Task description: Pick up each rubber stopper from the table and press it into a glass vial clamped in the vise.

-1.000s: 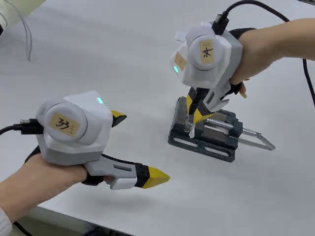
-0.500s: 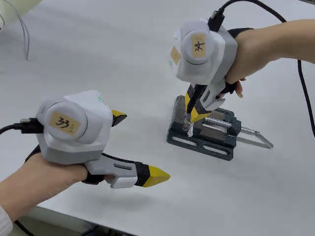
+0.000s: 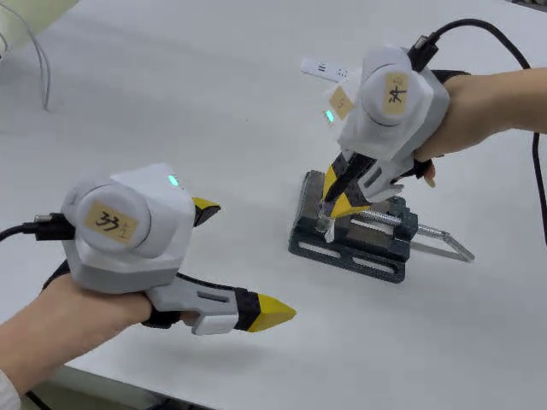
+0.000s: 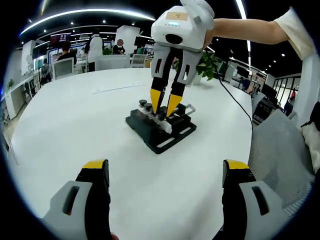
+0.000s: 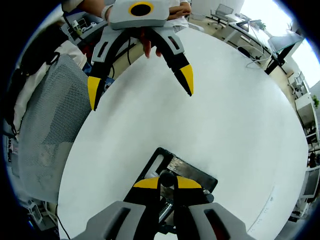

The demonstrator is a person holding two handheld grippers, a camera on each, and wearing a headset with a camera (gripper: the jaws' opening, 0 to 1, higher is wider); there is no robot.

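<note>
Seating step judged in hand: my right gripper (image 3: 335, 203) pinches the stopper (image 5: 167, 178) over the vial (image 3: 323, 224) in the vise (image 3: 346, 252), six o'clock in the right gripper view. Advise straight push, no tilt. My left gripper (image 3: 244, 256) hangs spread.

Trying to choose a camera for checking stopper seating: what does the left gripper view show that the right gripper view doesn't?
Left gripper view: the vise from the side, a row of small dark caps along its top, the right gripper reaching down onto it, and the left gripper with its jaws wide open.
Right gripper view: a look straight down its own jaws, closed on a dark round stopper over the vise, with the left gripper facing it, open.
Shared: the vise, both grippers, the white table.
</note>
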